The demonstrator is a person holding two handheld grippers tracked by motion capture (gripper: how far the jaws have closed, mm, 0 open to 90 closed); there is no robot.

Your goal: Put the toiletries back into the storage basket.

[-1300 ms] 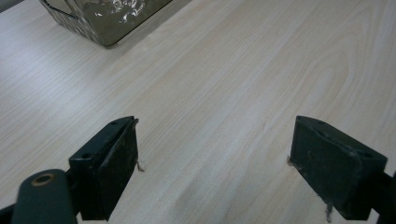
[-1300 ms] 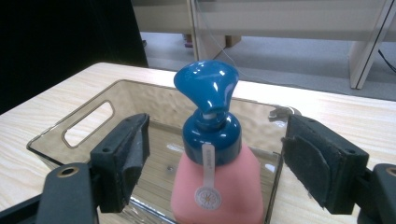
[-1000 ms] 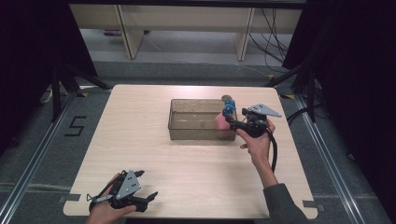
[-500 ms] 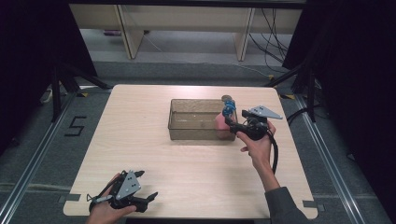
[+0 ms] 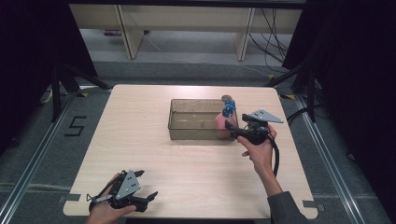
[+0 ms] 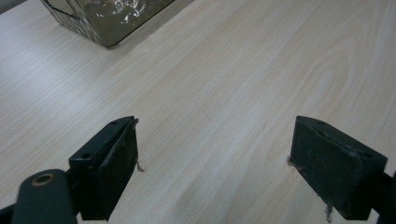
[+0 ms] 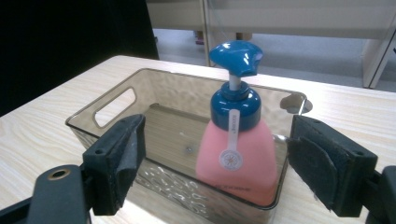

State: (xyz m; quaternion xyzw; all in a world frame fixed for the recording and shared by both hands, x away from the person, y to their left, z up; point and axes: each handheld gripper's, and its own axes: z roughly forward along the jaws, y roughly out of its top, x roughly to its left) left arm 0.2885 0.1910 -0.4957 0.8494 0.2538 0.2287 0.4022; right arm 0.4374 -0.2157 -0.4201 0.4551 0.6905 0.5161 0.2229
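While my right gripper point(image 7: 215, 163) hangs at the bin's point(image 5: 196, 133) right end, jaws spread wide and holding nothing, the pink soap bottle point(image 7: 236, 156) stands upright inside that end, blue pump point(image 7: 236, 56) above the rim. My left gripper point(image 5: 140, 198), jaws wide apart and empty, sits well apart from the bin at the table's point(image 5: 187, 163) near edge. Bare wood lies between.

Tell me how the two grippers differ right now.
The left gripper sits at the table's near edge, facing bare wood; the right gripper is beside the clear bin, facing the pink soap dispenser that stands inside it. The left is far from the bin, the right close. Both are open and hold nothing.
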